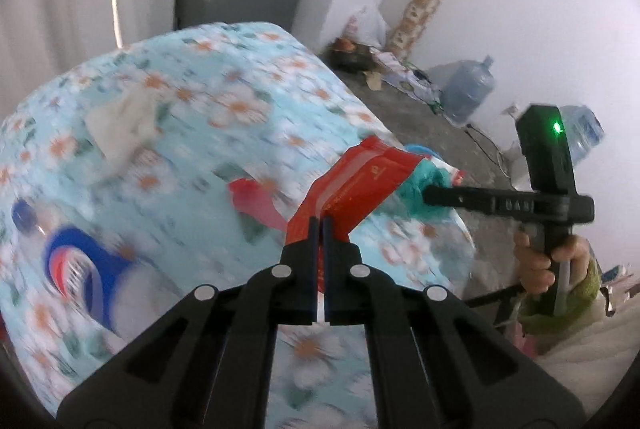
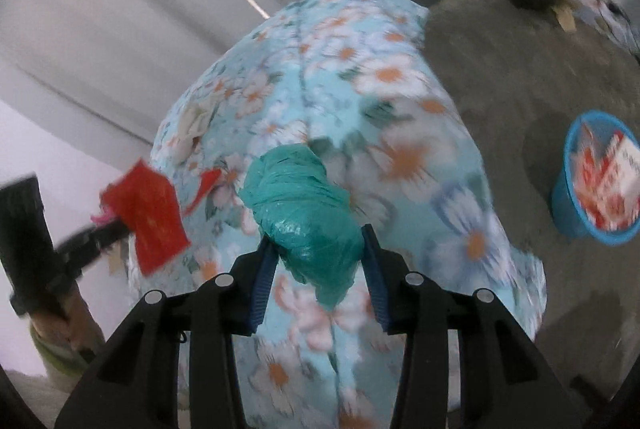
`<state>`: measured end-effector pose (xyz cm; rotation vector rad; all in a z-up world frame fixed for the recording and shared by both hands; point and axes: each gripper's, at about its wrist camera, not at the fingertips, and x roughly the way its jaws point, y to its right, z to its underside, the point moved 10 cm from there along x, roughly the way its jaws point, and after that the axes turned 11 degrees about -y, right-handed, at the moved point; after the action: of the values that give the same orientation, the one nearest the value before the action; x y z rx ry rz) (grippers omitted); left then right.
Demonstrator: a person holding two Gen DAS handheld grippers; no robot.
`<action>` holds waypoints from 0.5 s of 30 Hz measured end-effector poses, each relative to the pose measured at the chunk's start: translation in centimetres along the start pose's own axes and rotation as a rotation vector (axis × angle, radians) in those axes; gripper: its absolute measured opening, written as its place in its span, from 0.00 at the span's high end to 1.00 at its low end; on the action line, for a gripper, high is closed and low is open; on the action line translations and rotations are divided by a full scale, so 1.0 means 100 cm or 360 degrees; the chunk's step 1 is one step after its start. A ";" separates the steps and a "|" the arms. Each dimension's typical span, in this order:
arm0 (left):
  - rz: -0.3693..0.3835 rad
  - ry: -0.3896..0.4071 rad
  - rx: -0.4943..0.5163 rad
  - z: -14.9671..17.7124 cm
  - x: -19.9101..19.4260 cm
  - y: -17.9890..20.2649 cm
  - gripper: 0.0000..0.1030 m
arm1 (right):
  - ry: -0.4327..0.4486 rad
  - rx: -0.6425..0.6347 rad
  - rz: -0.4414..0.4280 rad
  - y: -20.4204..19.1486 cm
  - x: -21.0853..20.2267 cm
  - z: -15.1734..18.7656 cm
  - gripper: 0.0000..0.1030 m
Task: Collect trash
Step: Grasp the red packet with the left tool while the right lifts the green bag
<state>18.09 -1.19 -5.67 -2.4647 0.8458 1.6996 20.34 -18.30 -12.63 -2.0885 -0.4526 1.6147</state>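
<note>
The left hand-held gripper [image 1: 320, 225] has its jaws together, clamped on a flat red wrapper [image 1: 352, 185] held above the bed [image 1: 192, 101]; the right hand-held gripper [image 2: 316, 241] has its pads pressed on either side of a crumpled teal plastic bag [image 2: 300, 205], also above the bed. On the bed a crumpled pale tissue [image 1: 120, 125] lies towards its far end, a red scrap [image 1: 256, 201] lies just beside the held wrapper, and blue, white and red packaging [image 1: 80, 269] sits near the bed's near left edge, too blurred to read. Off the bed's right side a blue bin [image 2: 572, 205] stands on the grey floor [image 2: 500, 77], holding red-and-white packets. Beyond the bed's far end a grey cabinet [image 1: 240, 1] carries a red can and snack bags; water jugs [image 1: 468, 89] stand by the white wall.
</note>
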 end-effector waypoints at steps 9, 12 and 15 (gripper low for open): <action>0.0008 -0.0134 0.0028 0.044 0.052 0.027 0.84 | -0.0071 0.0075 0.0075 0.022 0.006 0.028 0.52; -0.0063 -0.0112 0.0065 0.042 0.055 0.029 0.70 | -0.0055 0.0063 0.0105 0.022 0.003 0.026 0.44; -0.0131 -0.0132 0.0110 0.042 0.064 0.031 0.69 | -0.0030 0.0055 0.0088 0.021 -0.002 0.024 0.38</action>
<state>14.73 -5.17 -12.10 -2.3331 0.7698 1.7020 17.97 -19.79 -14.12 -2.0790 -0.3739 1.6627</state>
